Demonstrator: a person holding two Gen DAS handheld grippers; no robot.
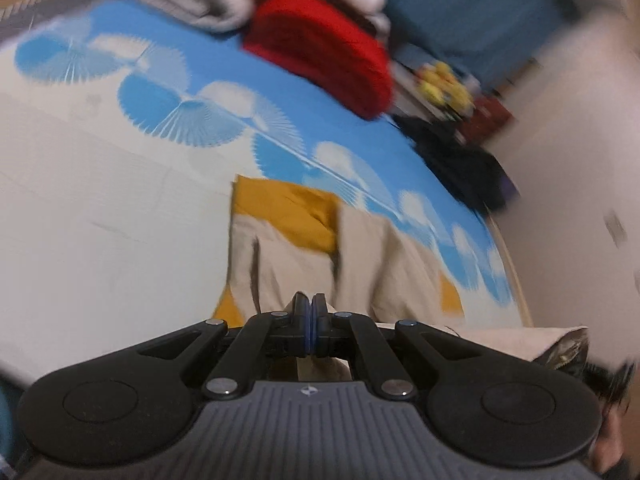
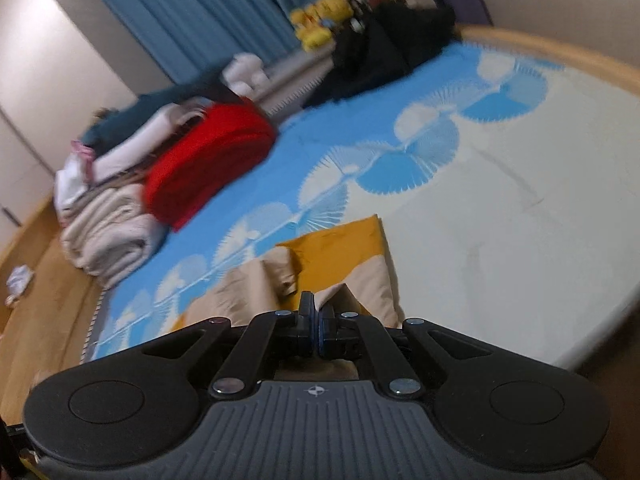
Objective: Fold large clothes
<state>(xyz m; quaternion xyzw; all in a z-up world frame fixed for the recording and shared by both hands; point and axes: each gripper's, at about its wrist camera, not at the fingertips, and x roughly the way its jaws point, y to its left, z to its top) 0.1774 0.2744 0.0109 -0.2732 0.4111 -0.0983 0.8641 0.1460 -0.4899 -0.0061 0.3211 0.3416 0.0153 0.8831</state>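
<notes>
Both the left gripper (image 1: 311, 312) and right gripper (image 2: 317, 316) pinch the beige-and-mustard garment (image 1: 320, 248) at lower centre on the bed (image 1: 100, 220); lifting evenly should keep the fold square.

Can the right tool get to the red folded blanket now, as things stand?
Probably not yet: the right tool is shut on the beige and mustard garment, though bare bedsheet lies before the red blanket.

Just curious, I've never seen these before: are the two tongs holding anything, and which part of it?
Both are shut on the beige and mustard garment: the left tongs and right tongs each pinch its near edge. Which part of the garment can't be told.
</notes>
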